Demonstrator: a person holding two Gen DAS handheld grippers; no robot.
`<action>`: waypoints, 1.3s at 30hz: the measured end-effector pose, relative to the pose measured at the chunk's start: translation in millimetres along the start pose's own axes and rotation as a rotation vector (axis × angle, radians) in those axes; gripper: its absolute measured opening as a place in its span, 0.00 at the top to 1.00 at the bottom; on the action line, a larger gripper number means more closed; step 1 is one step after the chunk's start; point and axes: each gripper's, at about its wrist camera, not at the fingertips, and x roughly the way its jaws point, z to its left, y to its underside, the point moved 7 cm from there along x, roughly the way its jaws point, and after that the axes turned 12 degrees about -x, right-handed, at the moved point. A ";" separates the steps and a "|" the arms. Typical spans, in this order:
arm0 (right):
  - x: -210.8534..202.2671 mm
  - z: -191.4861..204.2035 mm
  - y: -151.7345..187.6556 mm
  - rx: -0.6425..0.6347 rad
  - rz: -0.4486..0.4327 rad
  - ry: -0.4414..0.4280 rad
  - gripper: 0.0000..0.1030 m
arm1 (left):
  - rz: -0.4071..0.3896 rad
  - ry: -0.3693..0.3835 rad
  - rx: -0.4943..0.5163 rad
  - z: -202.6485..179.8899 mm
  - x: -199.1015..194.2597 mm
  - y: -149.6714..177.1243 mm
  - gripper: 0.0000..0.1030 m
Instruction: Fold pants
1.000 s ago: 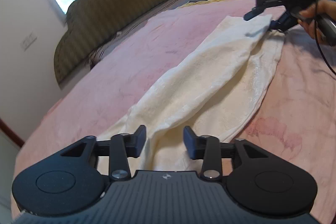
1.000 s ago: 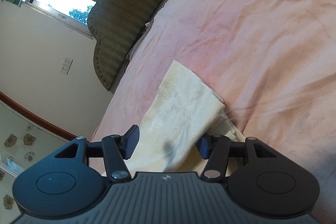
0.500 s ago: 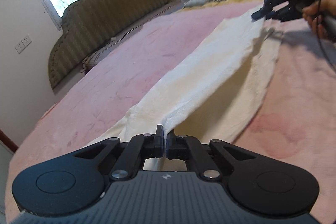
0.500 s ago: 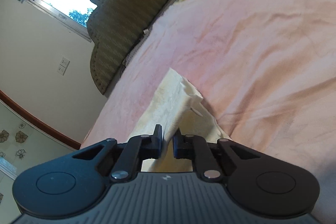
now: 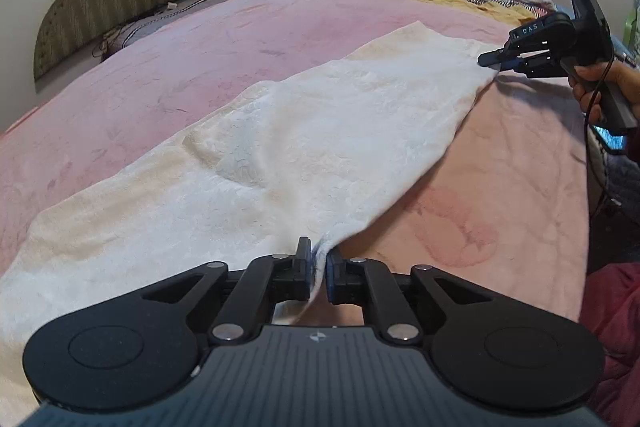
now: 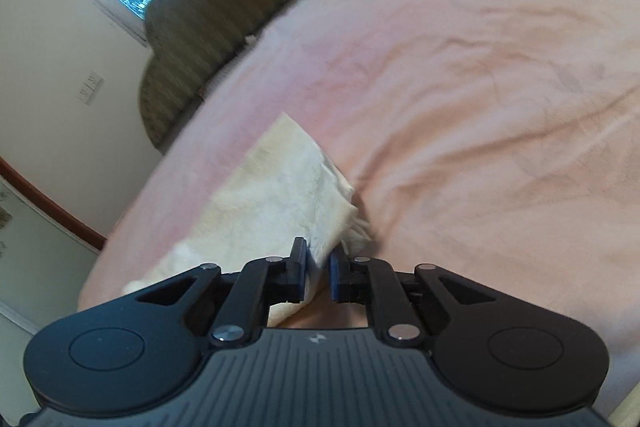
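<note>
Both grippers clamped on the pants.
Left gripper (image 5: 318,269) pinches the near edge, right gripper (image 6: 319,269) the far corner; cream pants (image 5: 280,147) lie spread on the pink bedspread (image 5: 500,187).

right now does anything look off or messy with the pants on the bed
Mostly fine. The cream pants lie stretched across the pink blanket, held by the left gripper at one end and the right gripper at the other. The one oddity is a raised wrinkle near the middle, so the fabric isn't flat.

Textured cream cloth pants (image 5: 304,147), matt pink blanket (image 5: 500,187)
</note>
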 end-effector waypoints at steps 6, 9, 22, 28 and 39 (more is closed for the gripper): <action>-39.5 14.4 -27.5 -0.252 -0.211 0.317 0.64 | -0.017 0.071 -0.065 -0.3 -27.9 -11.0 0.65; -10.5 61.1 -21.0 -0.370 -0.111 0.084 0.50 | -0.058 0.141 -0.135 -2.9 -37.3 -30.2 0.62; 37.6 95.8 -15.9 -0.477 0.037 -0.030 0.27 | 0.052 -0.219 -0.381 64.2 48.2 -43.6 0.40; 59.6 181.6 15.6 -0.702 0.161 -0.175 0.27 | 0.035 -0.235 -0.375 84.8 22.6 -40.5 0.37; 194.6 312.4 94.8 -1.127 0.372 -0.256 0.02 | 0.052 -0.462 -0.510 172.4 57.4 -49.0 0.25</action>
